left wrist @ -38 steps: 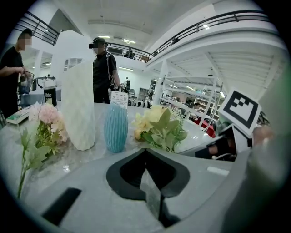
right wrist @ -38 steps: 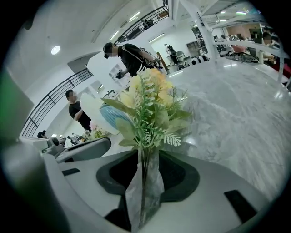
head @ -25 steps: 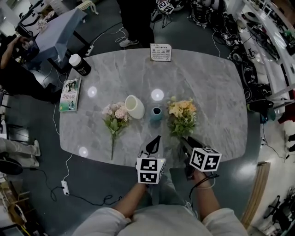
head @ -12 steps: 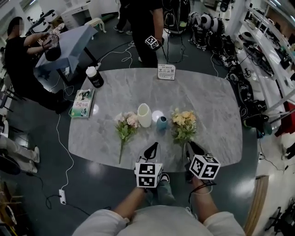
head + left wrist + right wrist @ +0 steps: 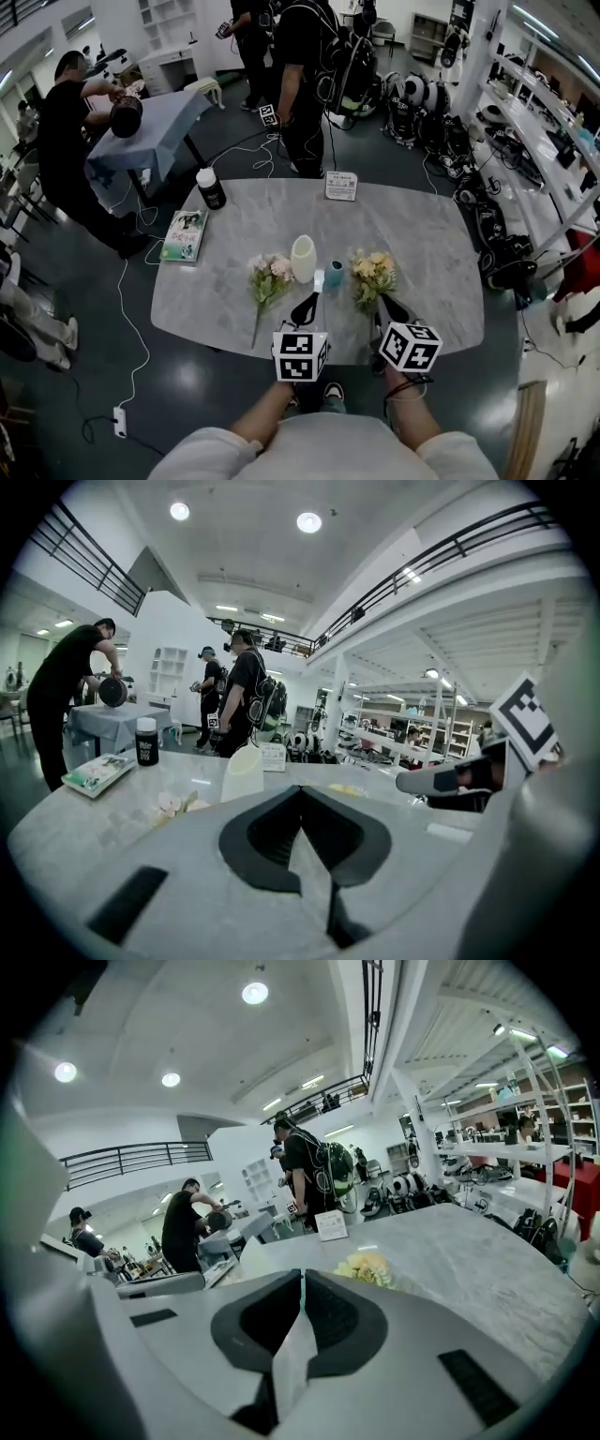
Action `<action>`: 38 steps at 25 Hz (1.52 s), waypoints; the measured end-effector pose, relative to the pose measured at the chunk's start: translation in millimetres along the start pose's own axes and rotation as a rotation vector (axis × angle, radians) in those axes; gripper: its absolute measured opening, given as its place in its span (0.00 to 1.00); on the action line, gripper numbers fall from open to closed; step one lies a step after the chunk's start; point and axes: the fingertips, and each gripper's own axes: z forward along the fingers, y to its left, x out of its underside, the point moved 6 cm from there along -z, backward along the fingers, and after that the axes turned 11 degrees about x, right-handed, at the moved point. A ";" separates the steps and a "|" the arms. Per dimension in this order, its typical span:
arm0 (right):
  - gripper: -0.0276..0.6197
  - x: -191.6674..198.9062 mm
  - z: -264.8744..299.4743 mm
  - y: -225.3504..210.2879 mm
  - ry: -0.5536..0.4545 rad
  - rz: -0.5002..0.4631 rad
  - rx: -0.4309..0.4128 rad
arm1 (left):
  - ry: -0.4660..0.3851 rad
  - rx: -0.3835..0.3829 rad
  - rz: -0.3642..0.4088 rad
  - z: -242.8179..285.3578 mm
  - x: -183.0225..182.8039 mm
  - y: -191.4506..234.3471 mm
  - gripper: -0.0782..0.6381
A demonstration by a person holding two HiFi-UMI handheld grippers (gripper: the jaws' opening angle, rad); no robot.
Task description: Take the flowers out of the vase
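A pink bunch of flowers (image 5: 267,280) lies on the marble table (image 5: 431,253), left of a white vase (image 5: 303,259). A yellow bunch (image 5: 373,275) lies right of a small blue vase (image 5: 333,275). Both vases stand upright, and no flowers show in them. My left gripper (image 5: 310,302) is shut and empty, hanging over the table's near edge in front of the vases. My right gripper (image 5: 387,306) hovers just before the yellow bunch; its jaws have just been closing, with nothing between them. The left gripper view shows the white vase (image 5: 243,772) and pink petals (image 5: 174,803). The right gripper view shows the yellow bunch (image 5: 367,1266).
A black bottle (image 5: 210,188) and a book (image 5: 185,234) sit at the table's far left, and a sign card (image 5: 341,186) stands at its far edge. People stand behind the table and at a blue-covered table (image 5: 150,127). Cables cross the floor.
Both grippers have risen off the table's near side, and the head view now takes in more of the room. The right jaws went from open to shut. The flowers have not moved.
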 end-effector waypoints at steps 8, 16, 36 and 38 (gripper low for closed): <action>0.06 -9.4 -12.3 18.4 -0.077 0.002 -0.002 | -0.039 -0.007 0.019 -20.8 -19.1 10.5 0.12; 0.06 -5.6 -20.7 11.4 -0.065 -0.007 0.012 | -0.032 0.002 0.013 -16.3 -18.8 1.9 0.12; 0.05 0.0 -14.5 18.5 -0.063 -0.058 -0.014 | -0.011 0.003 0.026 -11.0 -12.3 -0.3 0.12; 0.05 -0.7 -15.1 19.7 -0.061 -0.065 -0.020 | -0.010 -0.001 0.024 -11.1 -12.5 -1.3 0.12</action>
